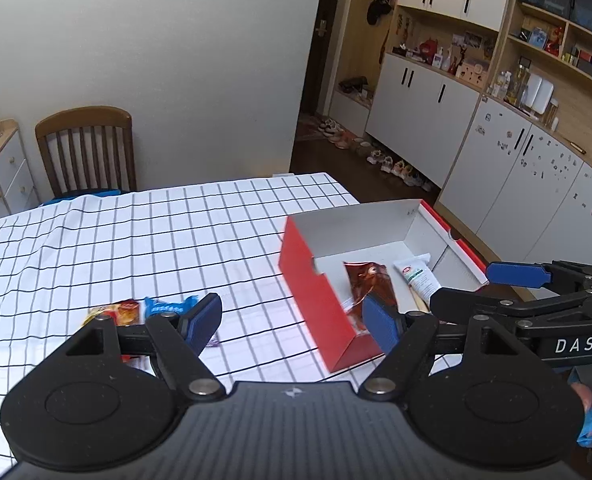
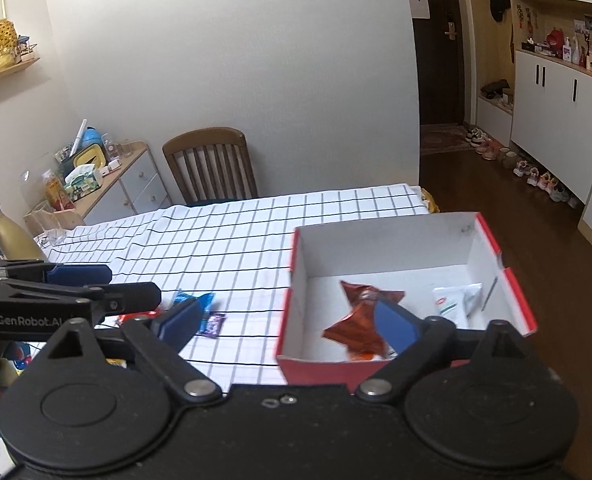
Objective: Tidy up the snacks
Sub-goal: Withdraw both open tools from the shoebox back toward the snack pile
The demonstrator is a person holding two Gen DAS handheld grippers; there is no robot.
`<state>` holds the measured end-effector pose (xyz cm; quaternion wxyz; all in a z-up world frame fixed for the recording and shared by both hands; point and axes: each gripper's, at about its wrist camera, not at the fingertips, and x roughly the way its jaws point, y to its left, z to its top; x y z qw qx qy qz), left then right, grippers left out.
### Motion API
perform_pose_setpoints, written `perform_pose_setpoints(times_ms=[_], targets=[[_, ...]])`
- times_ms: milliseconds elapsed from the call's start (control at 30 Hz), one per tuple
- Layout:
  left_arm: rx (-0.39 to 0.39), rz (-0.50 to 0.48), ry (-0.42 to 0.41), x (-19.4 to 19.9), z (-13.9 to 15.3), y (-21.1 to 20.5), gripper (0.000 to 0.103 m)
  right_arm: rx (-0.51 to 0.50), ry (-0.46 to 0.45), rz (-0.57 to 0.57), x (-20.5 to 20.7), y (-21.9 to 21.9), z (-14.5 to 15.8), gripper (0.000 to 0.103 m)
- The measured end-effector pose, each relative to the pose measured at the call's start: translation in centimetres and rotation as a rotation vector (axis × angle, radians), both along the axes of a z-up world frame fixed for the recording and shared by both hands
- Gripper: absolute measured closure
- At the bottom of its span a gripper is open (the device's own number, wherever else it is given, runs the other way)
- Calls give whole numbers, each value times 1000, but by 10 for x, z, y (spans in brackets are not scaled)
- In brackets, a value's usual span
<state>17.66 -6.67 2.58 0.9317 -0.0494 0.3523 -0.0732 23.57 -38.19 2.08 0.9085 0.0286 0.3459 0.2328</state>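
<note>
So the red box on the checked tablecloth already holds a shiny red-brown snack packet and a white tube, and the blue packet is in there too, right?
Not quite. The blue packet is not in the red box; it lies outside on the checked tablecloth, to the box's left, as the right wrist view shows. The red-brown snack packet and white tube are indeed inside.

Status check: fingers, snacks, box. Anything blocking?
Left gripper and right gripper open, empty. Red-brown packet and white tube in red box. Blue packet, purple candy on tablecloth. Nothing blocking.
</note>
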Motion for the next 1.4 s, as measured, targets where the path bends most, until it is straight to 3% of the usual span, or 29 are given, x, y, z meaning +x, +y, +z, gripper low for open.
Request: perform_pose_setpoints(times_ms=[133,333,700,1133,1400], targets=[[6,22,-30,-16,-1,20,20,18,-21,9,-13,17,1,1],[-12,55,-63,-35,-7,51,19,24,-41,18,-28,44,1,0],[-17,137,-35,-58,-36,108,19,-5,5,50,-36,96,-19,0],[-24,248,92,-65,-95,158,19,-86,76,85,-18,142,-50,0],[-45,283,160,-62,-130,168,19,-125,119,116,0,162,-70,0]])
